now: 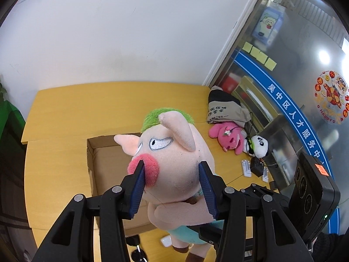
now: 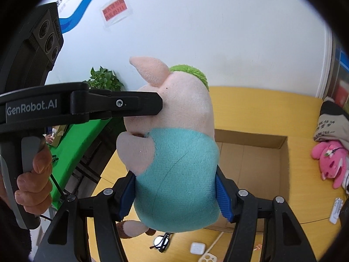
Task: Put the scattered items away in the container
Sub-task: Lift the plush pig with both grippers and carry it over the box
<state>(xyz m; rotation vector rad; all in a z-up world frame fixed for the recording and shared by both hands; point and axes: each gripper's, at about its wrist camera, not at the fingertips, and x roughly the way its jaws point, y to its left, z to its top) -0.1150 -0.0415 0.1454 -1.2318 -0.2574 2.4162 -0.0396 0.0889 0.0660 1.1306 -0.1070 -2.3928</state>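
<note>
Black gripper arms with blue ribbed pads fill the foreground of both wrist views. The left gripper is seen pinching the head of a pale pink plush pig with a tuft of green hair and a teal shirt: one pad is pressed into the red snout and the other into the cheek. The right gripper is clamped on the same toy lower down, its pads sunk into either side of the teal belly. The pig is thus held in the air by both tools, clear of the yellow wooden table, with its head up and its brown-tipped feet hanging below.

Behind and below the toy, an open shallow brown cardboard box is seen lying on the table; its visible floor appears bare. In the right wrist view, the left gripper's handle is seen grasped by a person's hand, with its black arm laid against the pig's head.

Well apart from the box, near the glass partition, a bright pink plush rabbit is lying on the table, with a small black-and-white plush panda just beside it and a grey and black fabric bag behind them. Beneath the pig, a pair of black-framed glasses and a small white square case are seen on the tabletop.
</note>
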